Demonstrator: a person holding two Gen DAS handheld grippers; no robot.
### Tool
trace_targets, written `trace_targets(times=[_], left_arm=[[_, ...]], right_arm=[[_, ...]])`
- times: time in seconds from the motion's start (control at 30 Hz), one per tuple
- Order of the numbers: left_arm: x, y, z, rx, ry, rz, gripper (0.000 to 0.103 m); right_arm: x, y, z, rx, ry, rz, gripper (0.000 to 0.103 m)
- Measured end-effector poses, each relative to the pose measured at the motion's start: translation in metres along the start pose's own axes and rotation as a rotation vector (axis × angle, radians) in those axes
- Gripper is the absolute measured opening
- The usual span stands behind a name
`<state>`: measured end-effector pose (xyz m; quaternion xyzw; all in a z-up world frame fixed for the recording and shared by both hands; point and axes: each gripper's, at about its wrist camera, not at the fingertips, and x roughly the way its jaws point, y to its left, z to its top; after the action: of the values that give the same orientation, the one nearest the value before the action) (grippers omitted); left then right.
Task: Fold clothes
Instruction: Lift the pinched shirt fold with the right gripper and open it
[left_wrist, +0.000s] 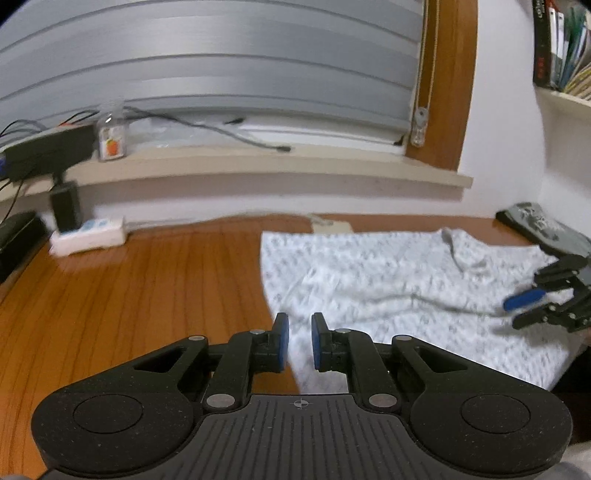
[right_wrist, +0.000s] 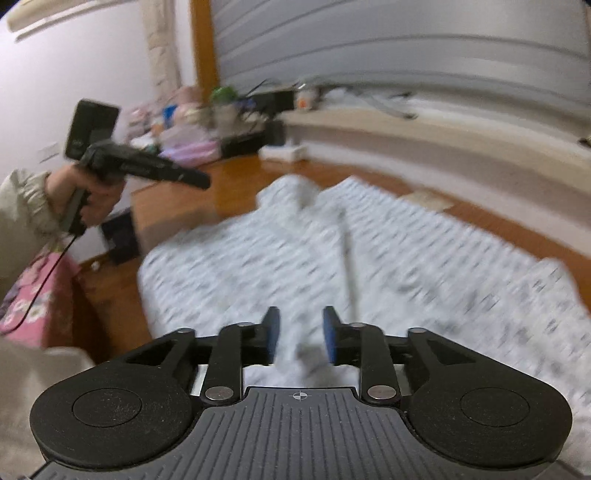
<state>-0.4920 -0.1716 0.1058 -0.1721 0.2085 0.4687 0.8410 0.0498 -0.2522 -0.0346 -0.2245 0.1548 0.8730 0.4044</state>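
Spread flat on the wooden floor (left_wrist: 129, 288) lies one white patterned garment (left_wrist: 388, 280), its neckline toward 12 o'clock in the left wrist view; a grey seam or cord runs across it. One darker folded garment (left_wrist: 546, 225) sits just beyond it at 2 o'clock.

Two tools are in play. The left tool (left_wrist: 299, 341) hovers over the white garment's left edge, its blue pads a narrow gap apart with nothing between them. The right tool (right_wrist: 300, 338) hangs over the cloth, its pads apart, nothing clamped.

Only the left wrist view shows the right tool from outside, at 3 o'clock, blurred, low over the cloth. It also shows one clear jar (left_wrist: 112, 138) on the window ledge (left_wrist: 258, 166), contents unreadable, one white power strip (left_wrist: 88, 236) and a bookshelf (left_wrist: 565, 92) holding books at 1 o'clock.

Only the right wrist view shows a hand (right_wrist: 92, 195) gripping the left tool's handle at 10 o'clock, with a pale sleeve (right_wrist: 22, 210), and pink floral fabric (right_wrist: 33, 295) at 9 o'clock.
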Motion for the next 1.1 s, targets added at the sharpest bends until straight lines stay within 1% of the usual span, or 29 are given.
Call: trace_targets(times=[0.13, 0.2, 0.33, 0.43, 0.47, 0.5, 0.53, 0.63, 0.73, 0.8, 0.83, 0.87, 0.9, 0.93, 1.03, 1.1], left_arm=[[0.018, -0.008, 0.011, -0.007, -0.012, -0.027, 0.013], [0.029, -0.012, 0.013, -0.012, -0.007, -0.04, 0.013], [0.044, -0.014, 0.012, -0.029, 0.003, -0.05, 0.013], [0.051, -0.012, 0.014, -0.051, 0.002, -0.049, 0.013], [0.053, -0.011, 0.016, -0.058, 0.0, -0.048, 0.013], [0.054, -0.01, 0.017, -0.065, -0.003, -0.045, 0.013], [0.055, -0.008, 0.02, -0.07, -0.009, -0.037, 0.013], [0.055, -0.005, 0.027, -0.087, -0.031, -0.013, 0.013], [0.05, -0.001, 0.034, -0.106, -0.083, 0.014, 0.013], [0.048, -0.002, 0.037, -0.107, -0.104, 0.019, 0.013], [0.049, -0.003, 0.038, -0.106, -0.099, 0.015, 0.016], [0.051, -0.005, 0.038, -0.102, -0.092, 0.011, 0.02], [0.053, -0.007, 0.038, -0.097, -0.085, 0.006, 0.021], [0.056, -0.01, 0.037, -0.091, -0.075, 0.0, 0.021], [0.062, -0.016, 0.029, -0.077, -0.049, -0.013, 0.021], [0.066, -0.017, 0.025, -0.079, -0.033, -0.014, 0.021]], right_arm=[[0.019, -0.023, 0.02, 0.062, -0.012, -0.042, 0.036], [0.037, -0.036, 0.028, 0.105, 0.004, -0.028, 0.043], [0.072, -0.05, 0.038, 0.182, 0.047, 0.029, 0.044], [0.091, -0.045, 0.042, 0.176, 0.076, 0.042, 0.043], [0.094, -0.041, 0.044, 0.161, 0.077, 0.043, 0.037], [0.094, -0.036, 0.045, 0.137, 0.069, 0.044, 0.015], [0.092, -0.03, 0.046, 0.109, 0.06, 0.046, 0.01], [0.081, -0.01, 0.047, 0.03, 0.015, 0.065, 0.009], [0.067, 0.016, 0.041, -0.055, -0.017, 0.108, 0.009], [0.064, 0.036, 0.03, -0.124, 0.004, 0.133, 0.009], [0.064, 0.044, 0.025, -0.154, 0.02, 0.138, 0.009], [0.065, 0.05, 0.02, -0.176, 0.039, 0.136, 0.011], [0.066, 0.053, 0.014, -0.185, 0.056, 0.137, 0.016], [0.066, 0.053, 0.011, -0.178, 0.061, 0.142, 0.019], [0.06, 0.039, 0.014, -0.098, 0.037, 0.137, 0.027], [0.057, 0.027, 0.022, -0.029, 0.009, 0.111, 0.042]])
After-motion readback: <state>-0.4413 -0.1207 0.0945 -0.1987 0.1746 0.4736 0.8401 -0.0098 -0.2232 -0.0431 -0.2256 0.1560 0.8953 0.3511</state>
